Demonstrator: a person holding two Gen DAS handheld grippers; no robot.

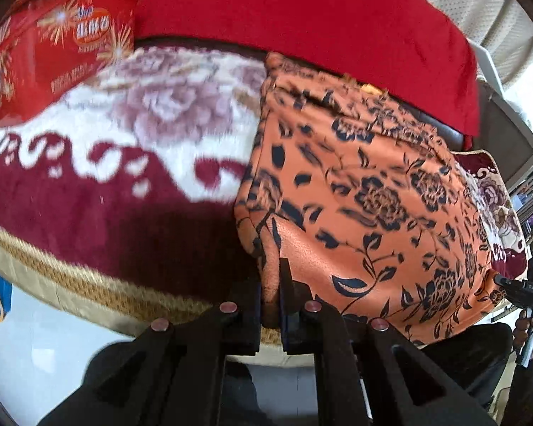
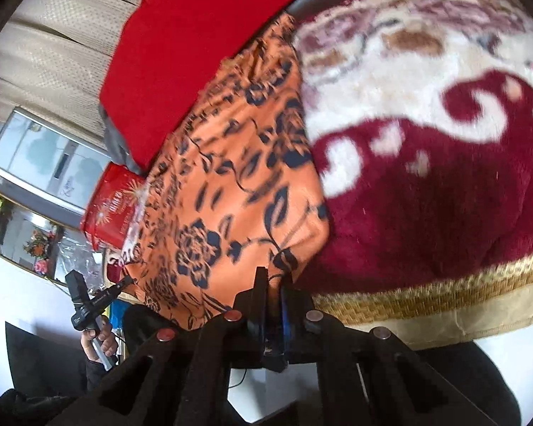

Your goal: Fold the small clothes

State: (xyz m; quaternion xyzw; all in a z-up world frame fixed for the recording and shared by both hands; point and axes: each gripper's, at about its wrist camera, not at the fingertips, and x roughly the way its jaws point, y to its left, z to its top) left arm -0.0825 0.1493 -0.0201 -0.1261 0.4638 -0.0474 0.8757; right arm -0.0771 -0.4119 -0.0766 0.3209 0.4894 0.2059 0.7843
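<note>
Both grippers [image 1: 270,298] [image 2: 273,294] on orange floral garment [image 1: 355,195], pinched edges hidden.

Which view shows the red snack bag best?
The left wrist view: the red snack bag is large at upper left, its print showing. In the right wrist view it is small, blurred and partly behind the orange floral garment.

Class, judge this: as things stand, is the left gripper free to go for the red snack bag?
Probably not yet: the left gripper is shut on the orange floral garment; the red snack bag lies unobstructed beyond.
</note>
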